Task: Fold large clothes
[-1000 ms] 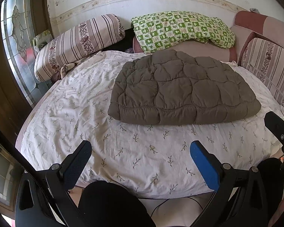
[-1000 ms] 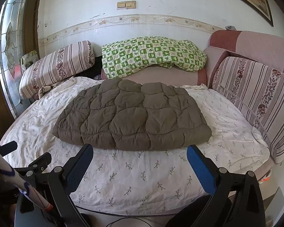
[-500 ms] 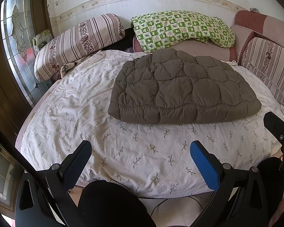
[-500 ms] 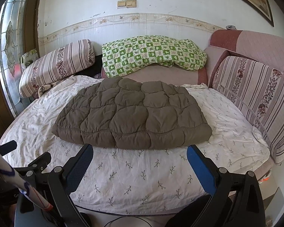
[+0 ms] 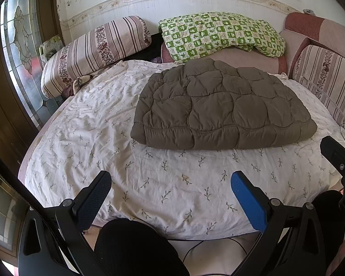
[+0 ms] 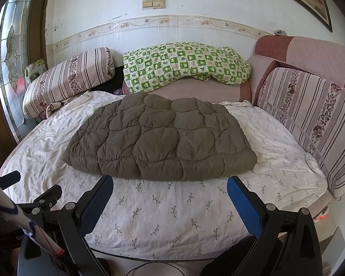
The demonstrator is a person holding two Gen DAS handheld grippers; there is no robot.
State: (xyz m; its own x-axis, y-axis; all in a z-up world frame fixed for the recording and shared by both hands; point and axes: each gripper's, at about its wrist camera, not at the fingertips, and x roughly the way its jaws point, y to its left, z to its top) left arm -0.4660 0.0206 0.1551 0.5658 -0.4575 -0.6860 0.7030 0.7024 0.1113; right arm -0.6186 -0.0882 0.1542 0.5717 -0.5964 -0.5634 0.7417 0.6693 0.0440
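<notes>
A brown quilted padded garment [image 5: 220, 108] [image 6: 163, 138] lies folded into a thick flat bundle on the round bed's white leaf-print sheet [image 5: 168, 181] [image 6: 163, 207]. My left gripper [image 5: 170, 181] hangs open over the bed's near edge, well short of the garment, with nothing between its fingers. My right gripper [image 6: 170, 186] is open too, its fingertips just short of the garment's near edge and empty. The right gripper's black finger [image 5: 335, 149] also shows at the right rim of the left wrist view.
A striped bolster [image 5: 94, 50] lies at the back left and a green checked blanket [image 5: 220, 34] at the back. Striped cushions [image 6: 310, 119] line the right side. A stained-glass door [image 5: 18, 46] stands left. A dark-clothed knee [image 5: 135, 248] is below the grippers.
The right wrist view has edged closer to the bed, so the garment's near edge now sits just past the right fingertips. The left gripper has hardly moved. Both stay open.
</notes>
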